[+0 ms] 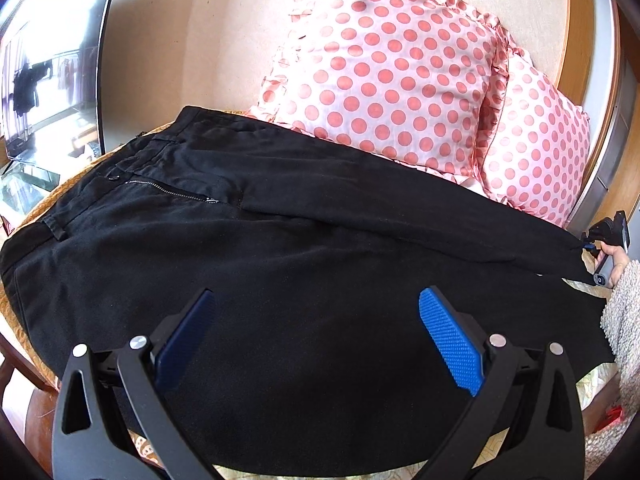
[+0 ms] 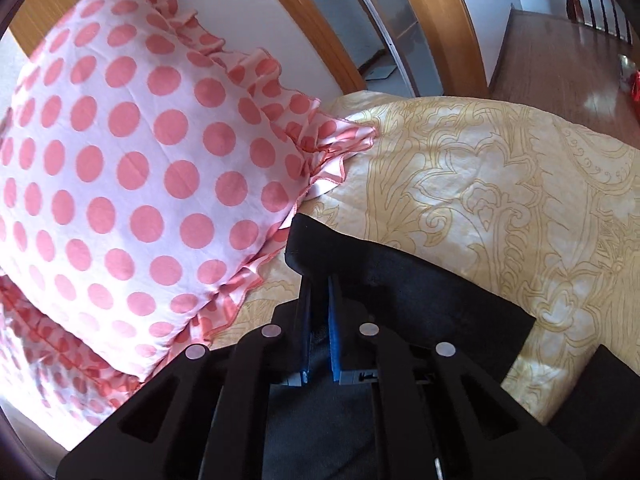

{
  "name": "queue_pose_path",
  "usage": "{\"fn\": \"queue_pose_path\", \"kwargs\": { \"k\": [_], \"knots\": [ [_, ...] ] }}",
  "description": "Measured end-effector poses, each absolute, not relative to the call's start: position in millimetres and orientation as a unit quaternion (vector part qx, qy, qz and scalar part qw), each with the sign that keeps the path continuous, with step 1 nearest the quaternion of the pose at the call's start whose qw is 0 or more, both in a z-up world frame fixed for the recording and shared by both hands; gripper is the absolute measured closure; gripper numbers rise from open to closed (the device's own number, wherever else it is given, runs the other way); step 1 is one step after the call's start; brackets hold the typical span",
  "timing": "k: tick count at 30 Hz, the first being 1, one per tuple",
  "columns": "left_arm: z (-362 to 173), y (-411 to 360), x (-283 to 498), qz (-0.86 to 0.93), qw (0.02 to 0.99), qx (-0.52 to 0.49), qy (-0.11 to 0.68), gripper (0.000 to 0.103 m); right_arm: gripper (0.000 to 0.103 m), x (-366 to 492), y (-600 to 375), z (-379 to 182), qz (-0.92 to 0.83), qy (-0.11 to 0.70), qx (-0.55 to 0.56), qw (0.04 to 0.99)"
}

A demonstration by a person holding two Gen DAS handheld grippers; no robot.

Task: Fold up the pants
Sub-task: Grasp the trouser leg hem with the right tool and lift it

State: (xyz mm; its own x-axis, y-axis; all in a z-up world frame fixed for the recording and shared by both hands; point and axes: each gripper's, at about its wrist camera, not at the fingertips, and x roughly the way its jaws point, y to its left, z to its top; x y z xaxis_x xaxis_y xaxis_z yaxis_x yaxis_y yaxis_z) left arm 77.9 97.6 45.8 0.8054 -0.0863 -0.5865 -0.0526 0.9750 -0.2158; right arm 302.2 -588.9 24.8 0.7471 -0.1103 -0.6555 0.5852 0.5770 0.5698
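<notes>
Black pants (image 1: 280, 240) lie spread across the bed, waistband and zipper (image 1: 172, 190) at the left, legs running to the right. My left gripper (image 1: 316, 312) is open and empty just above the near leg. My right gripper (image 2: 319, 280) is shut on the hem of a pant leg (image 2: 400, 280) and holds it just above the bedspread. It also shows in the left wrist view (image 1: 590, 246) at the far right, at the end of the far leg.
Two pink polka-dot pillows (image 1: 392, 68) lean against the wall behind the pants; one fills the left of the right wrist view (image 2: 132, 160). The bedspread (image 2: 500, 184) is yellow patterned. A TV (image 1: 48, 68) stands at the left. A wooden floor (image 2: 560, 64) lies beyond the bed.
</notes>
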Motion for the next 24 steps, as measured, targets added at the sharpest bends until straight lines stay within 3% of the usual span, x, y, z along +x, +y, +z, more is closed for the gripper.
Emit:
{"fn": "queue_pose_path", "kwargs": {
  "k": [16,24],
  "knots": [
    [59.6,118.8,43.9,0.012,0.946,-0.152,0.287,0.002,0.095,103.5,-554.6,19.4,-0.072,0.183,0.482,0.854],
    [59.1,108.5,40.2,0.000,0.947,-0.136,0.292,0.002,0.095,62.1,-544.0,-28.3,-0.101,0.234,0.507,0.823]
  ]
}}
